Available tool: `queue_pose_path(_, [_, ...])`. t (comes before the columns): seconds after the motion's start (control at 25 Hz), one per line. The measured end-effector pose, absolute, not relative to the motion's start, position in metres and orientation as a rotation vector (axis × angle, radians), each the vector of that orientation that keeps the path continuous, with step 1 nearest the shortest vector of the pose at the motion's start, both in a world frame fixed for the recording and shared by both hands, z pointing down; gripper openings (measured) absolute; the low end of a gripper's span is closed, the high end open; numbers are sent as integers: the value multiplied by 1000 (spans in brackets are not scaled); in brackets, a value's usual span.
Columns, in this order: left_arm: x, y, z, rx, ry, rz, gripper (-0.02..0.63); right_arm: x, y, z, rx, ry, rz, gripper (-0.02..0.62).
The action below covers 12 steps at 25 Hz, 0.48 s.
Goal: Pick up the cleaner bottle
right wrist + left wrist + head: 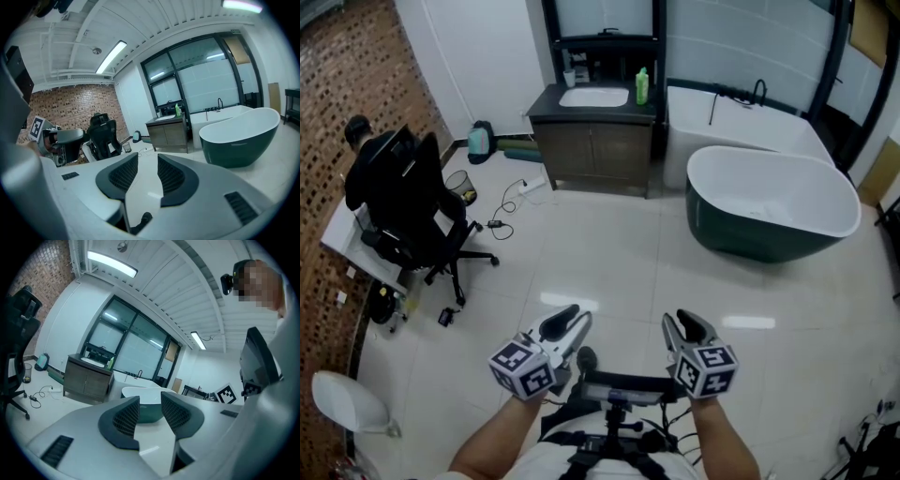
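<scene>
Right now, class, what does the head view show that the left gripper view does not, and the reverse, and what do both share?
Head view only: the marker cube on the left gripper. Left gripper view only: the ceiling lights and the jaws face-on, apart and empty. Both: the green cleaner bottle, vanity, freestanding tub and black chair.

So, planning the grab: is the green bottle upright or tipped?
Upright: the green bottle stands on the vanity beside the sink.

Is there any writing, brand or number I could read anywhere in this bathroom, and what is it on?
No readable text anywhere.
Green bottle: label too small to read.
Marker cubes: black-and-white square patterns only, no words or numbers.
</scene>
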<state>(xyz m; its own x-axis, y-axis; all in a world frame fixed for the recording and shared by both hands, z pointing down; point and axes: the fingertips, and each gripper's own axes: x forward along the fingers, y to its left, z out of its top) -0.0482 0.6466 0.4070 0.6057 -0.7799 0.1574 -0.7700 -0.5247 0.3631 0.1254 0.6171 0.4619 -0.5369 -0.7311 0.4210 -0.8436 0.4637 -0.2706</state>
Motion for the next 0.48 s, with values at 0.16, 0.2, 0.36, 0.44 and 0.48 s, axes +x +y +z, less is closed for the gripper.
queue_pose_path(0.16, [-63, 616, 412, 2433, -1230, -37, 129, 109, 592, 463, 1347, -2462, 659, 135])
queue_pose_path(0.2, [-68, 606, 413, 2430, -1228, -40, 129, 104, 583, 464, 1347, -2459, 659, 135])
queue_pose_path(0.36, [-92, 568, 423, 2416, -1215, -40, 129, 84, 548, 468, 1359, -2434, 662, 135])
queue_pose_path(0.44, [-105, 547, 423, 2425, -1199, -35, 129, 73, 529, 467, 1370, -2419, 666, 135])
queue_pose_path(0.48, [-112, 536, 422, 2430, -1190, -35, 129, 67, 520, 465, 1377, -2413, 665, 135])
